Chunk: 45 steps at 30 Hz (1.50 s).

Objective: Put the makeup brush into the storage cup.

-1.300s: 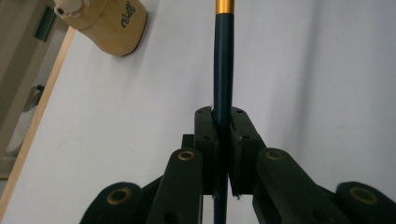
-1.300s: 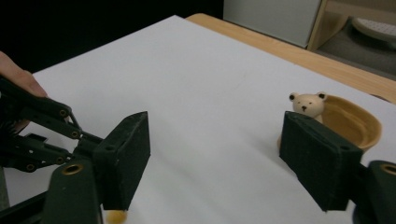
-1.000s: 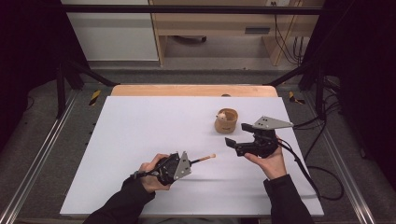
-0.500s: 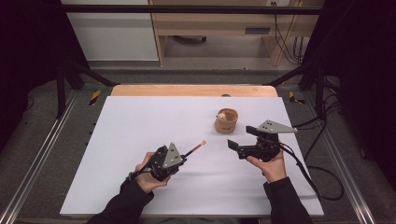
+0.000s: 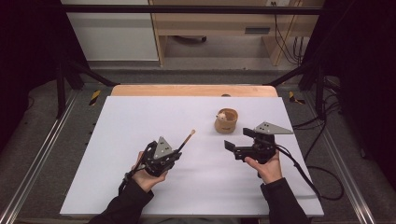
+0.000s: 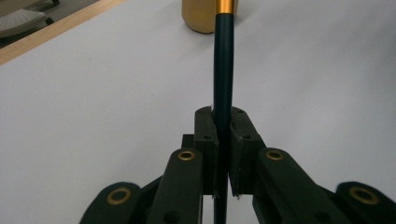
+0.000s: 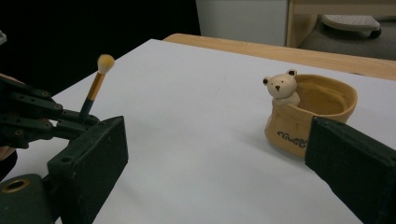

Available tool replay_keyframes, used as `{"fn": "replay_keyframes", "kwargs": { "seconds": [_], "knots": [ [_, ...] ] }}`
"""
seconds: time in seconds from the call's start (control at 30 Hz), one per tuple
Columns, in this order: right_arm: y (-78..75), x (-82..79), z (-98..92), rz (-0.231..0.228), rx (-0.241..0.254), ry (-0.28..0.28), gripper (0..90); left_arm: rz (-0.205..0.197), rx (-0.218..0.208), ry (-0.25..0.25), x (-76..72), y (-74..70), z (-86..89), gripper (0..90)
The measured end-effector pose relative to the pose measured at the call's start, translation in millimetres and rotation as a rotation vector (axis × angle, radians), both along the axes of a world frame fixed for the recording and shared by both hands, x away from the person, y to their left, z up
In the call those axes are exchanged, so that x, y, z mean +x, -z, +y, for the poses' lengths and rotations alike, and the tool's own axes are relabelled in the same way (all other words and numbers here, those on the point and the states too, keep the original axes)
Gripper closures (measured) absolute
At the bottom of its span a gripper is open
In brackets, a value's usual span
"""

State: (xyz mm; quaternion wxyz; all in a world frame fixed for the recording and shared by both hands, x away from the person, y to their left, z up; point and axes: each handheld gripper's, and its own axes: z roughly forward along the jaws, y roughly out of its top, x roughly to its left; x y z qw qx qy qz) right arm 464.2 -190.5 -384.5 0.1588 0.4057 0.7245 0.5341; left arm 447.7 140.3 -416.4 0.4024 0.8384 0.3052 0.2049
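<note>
The left tool is clamped on a slim makeup brush with a dark teal handle, a gold metal band and a pale tuft. In the left gripper view the two black jaws press flat against either side of the handle, which runs straight up between them. Seen from above, the brush slants up and away from the left hand, its tuft raised clear of the white surface.

The landmark is a small ochre ceramic pot with a cream bear figure perched on its rim, standing upright on the surface. The brush tuft lies to the left of the pot, near it but apart from it. In the left gripper view the handle lines up with the pot's base beyond it.

The right tool sits just in front of the pot and slightly to its right, held by the right hand. Its jaws have just been opening and now stand wide apart with nothing between them. In the right gripper view the pot shows beyond the gap, close to one jaw, and the brush and left tool appear farther off to the pot's left.
</note>
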Motion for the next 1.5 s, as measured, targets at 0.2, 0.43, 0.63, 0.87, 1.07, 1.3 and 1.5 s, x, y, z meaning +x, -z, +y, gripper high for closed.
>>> {"fn": "replay_keyframes", "kwargs": {
  "seconds": [0.2,0.43,0.63,0.87,1.07,1.3,1.5],
  "knots": [
    [1.8,0.8,3.6,0.016,0.038,-0.003,8.7,0.019,-0.041,-0.036,1.9,-2.2,4.2,83.6],
    [2.9,2.0,9.9,0.035,0.041,-0.036,10.0,0.024,-0.087,-0.074,2.7,-4.9,5.5,83.7],
    [-0.6,2.7,16.8,0.038,0.066,-0.048,10.4,0.034,-0.113,-0.098,5.4,-7.6,6.3,83.7],
    [-3.7,4.8,26.3,0.041,0.084,-0.065,11.3,0.038,-0.161,-0.129,9.5,-13.5,6.9,83.7],
    [-13.4,7.3,35.7,0.027,0.134,-0.083,14.5,0.029,-0.190,-0.146,11.9,-18.9,1.8,83.6],
    [-25.6,6.1,46.9,0.013,0.151,-0.110,16.9,0.022,-0.202,-0.151,12.3,-25.8,-6.4,83.6],
    [-26.3,9.3,47.3,0.026,0.183,-0.099,20.7,0.016,-0.222,-0.162,12.0,-28.3,-16.7,83.6]
  ]
}}
